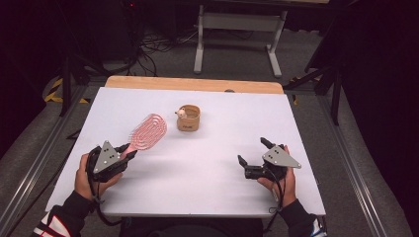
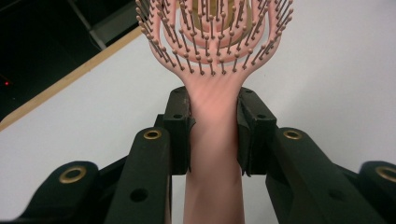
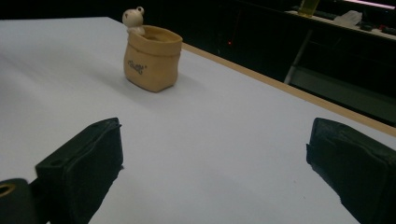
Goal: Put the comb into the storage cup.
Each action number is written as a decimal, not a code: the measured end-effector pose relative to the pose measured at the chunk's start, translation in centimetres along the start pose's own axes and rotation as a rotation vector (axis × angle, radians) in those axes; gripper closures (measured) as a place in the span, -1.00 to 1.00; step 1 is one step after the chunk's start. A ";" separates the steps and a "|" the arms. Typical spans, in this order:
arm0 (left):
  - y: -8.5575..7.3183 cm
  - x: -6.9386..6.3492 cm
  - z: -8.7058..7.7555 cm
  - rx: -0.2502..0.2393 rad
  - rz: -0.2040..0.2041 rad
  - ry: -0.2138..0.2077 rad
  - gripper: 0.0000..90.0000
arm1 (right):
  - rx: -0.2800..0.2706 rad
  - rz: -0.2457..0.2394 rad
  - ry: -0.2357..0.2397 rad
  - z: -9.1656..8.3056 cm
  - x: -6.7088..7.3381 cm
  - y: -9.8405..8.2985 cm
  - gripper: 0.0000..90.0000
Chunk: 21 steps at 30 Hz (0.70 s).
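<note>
Left gripper (image 1: 129,154) at lower left of high view, jaws clamped on handle of pink hairbrush (image 1: 147,132); brush head points up-right toward tan pouch-shaped cup (image 1: 188,118) near centre. Right gripper (image 1: 253,151) at lower right, jaws spread wide, nothing between them, over bare white table (image 1: 217,163).

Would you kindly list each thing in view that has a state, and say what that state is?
Pink hairbrush: gripped by its handle, bristles facing the gripper's camera.
Left gripper: shut on the hairbrush handle.
Right gripper: open, nothing between its jaws.
Tan pouch-shaped holder: upright on the table, apart from both grippers.
</note>
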<state>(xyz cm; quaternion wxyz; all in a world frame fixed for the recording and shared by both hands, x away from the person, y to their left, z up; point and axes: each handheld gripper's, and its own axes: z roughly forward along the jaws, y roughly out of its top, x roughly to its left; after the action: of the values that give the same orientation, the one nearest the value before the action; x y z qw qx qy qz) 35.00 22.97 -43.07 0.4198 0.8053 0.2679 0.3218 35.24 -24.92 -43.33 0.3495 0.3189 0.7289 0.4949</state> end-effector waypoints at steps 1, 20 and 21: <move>0.3 0.0 0.2 -0.026 -0.014 -0.003 0.55 | -0.012 0.015 0.005 0.3 0.1 0.6 -0.92; 3.1 -2.3 2.9 -0.128 -0.036 -0.051 0.55 | -0.094 0.124 0.143 3.9 2.7 5.3 -0.90; 3.3 -2.4 3.0 -0.129 -0.029 -0.051 0.55 | -0.091 0.127 0.161 4.4 3.3 5.5 -0.90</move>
<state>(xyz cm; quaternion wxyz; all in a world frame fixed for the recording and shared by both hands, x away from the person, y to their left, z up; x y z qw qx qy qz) 36.18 18.09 -42.28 0.4819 0.7805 0.2478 0.3117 37.72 -18.40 -39.91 0.2722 0.3073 0.7096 0.5726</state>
